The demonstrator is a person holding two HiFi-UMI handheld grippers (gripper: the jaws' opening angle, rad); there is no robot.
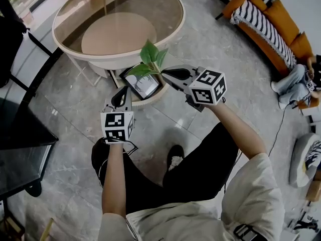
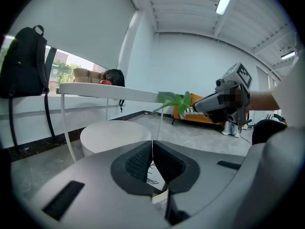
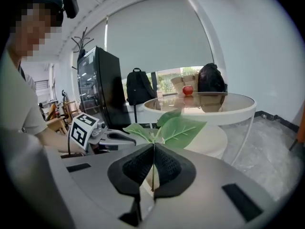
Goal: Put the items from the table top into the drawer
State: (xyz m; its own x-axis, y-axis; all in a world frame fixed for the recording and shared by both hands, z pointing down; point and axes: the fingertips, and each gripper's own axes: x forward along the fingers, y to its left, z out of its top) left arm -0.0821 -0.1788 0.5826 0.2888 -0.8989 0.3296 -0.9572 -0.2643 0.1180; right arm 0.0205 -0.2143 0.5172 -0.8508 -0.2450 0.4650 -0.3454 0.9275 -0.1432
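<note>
— Tongs status, relative to the round bench [image 3: 224,113]?
— Both pressed shut, low beside it: left tongs [image 2: 152,149] pinch what appears to be a framed picture [image 1: 143,84] by its edge; right tongs [image 3: 153,149] pinch a leafy sprig [image 3: 181,130] by the stem. An apple [image 3: 188,90] sits on the bench.
— Current step?
— Carry, judged. No drawer is in view: locate it, then free one hand to open it.
</note>
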